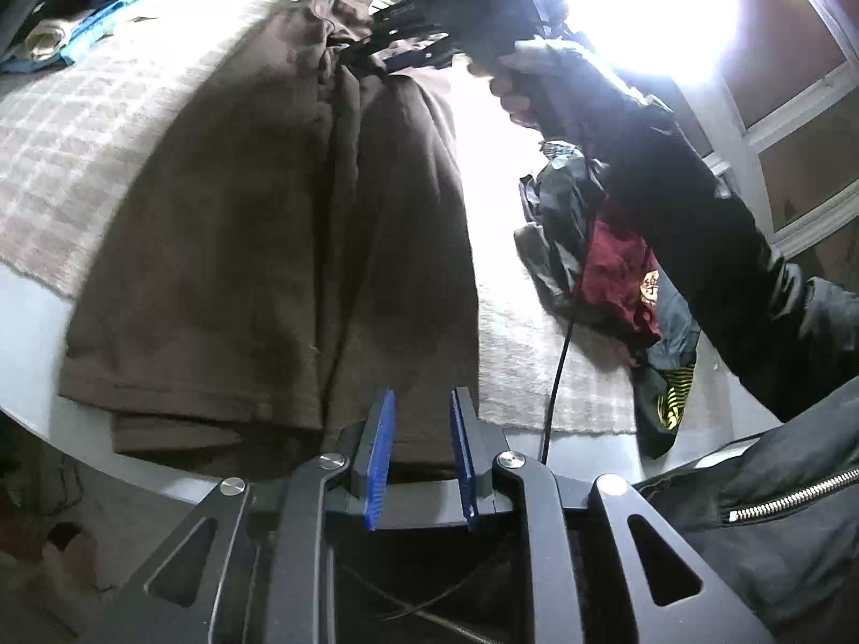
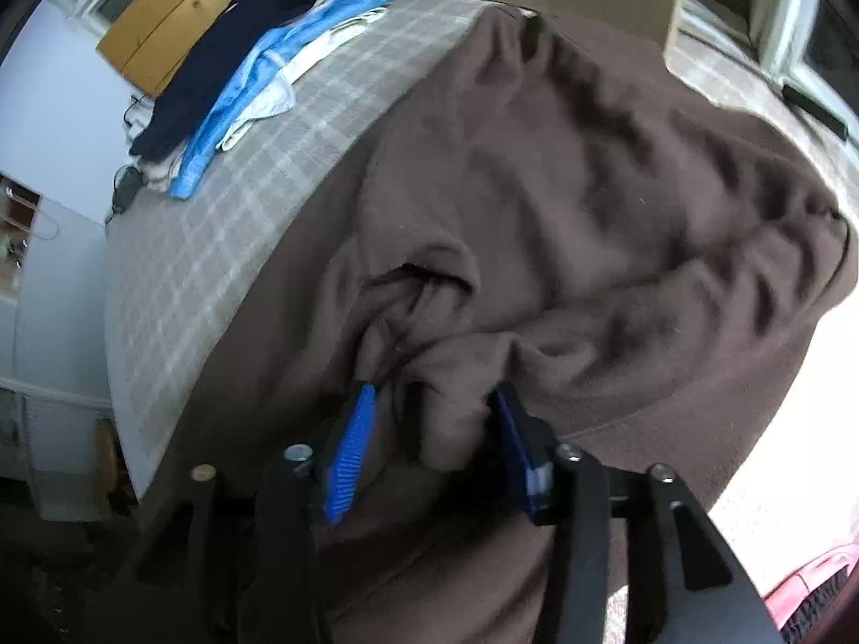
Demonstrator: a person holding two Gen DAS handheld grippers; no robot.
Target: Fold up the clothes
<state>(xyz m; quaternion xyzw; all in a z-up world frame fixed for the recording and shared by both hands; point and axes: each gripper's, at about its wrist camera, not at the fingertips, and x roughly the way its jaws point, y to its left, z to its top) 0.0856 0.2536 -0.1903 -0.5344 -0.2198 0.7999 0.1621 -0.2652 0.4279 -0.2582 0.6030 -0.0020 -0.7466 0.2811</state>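
Note:
A brown garment (image 1: 257, 247) lies folded lengthwise on a checked blanket (image 1: 80, 134), its hem at the near table edge. My left gripper (image 1: 423, 394) hovers over that hem with its blue pads (image 1: 381, 456) a small way apart, and I see no cloth pinched between them. At the garment's far end, my right gripper (image 1: 349, 53) reaches into the bunched collar area. In the right wrist view the right gripper (image 2: 435, 392) stands open around a loose fold of the brown garment (image 2: 590, 188). That fold sits between the pads, which do not squeeze it.
A stack of folded dark and blue clothes (image 2: 241, 80) sits at the blanket's far left corner. A heap of unfolded clothes (image 1: 606, 268) lies at the right. A person's black sleeve (image 1: 698, 225) and a cable (image 1: 558, 375) cross the right side. Strong window glare fills the top right.

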